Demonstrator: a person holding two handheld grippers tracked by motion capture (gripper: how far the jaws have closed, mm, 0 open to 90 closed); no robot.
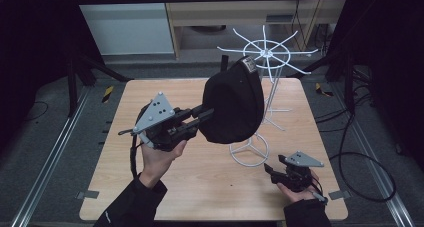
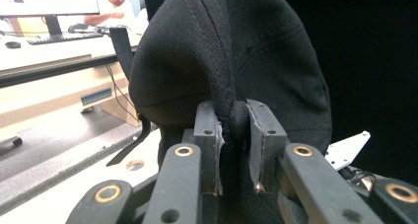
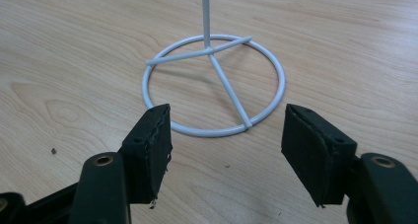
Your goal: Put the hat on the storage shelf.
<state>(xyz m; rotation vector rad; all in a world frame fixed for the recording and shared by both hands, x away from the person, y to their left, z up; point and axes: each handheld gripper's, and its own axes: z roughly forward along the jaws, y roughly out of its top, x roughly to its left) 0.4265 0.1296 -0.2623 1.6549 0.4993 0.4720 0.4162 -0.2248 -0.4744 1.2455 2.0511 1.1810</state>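
Precariously, we hold the black cap (image 1: 232, 104) aloft by one seam.
Our left gripper (image 2: 231, 128) pinches little fabric; it may slip while our right gripper (image 3: 226, 150) waits wide.

A black fabric cap (image 1: 233, 101), plain with stitched seams (image 2: 217, 51), is seen against a pale, wood-grained tabletop (image 1: 200, 187). The wire stand with its ring base (image 3: 213, 88) is coated white. Black is shown on both grippers' jaws, with brass-coloured rivets (image 2: 184, 151) and grey three-cornered plates (image 1: 156, 111). Yellow-and-black striped tape (image 1: 107, 93) is seen on the grey floor.
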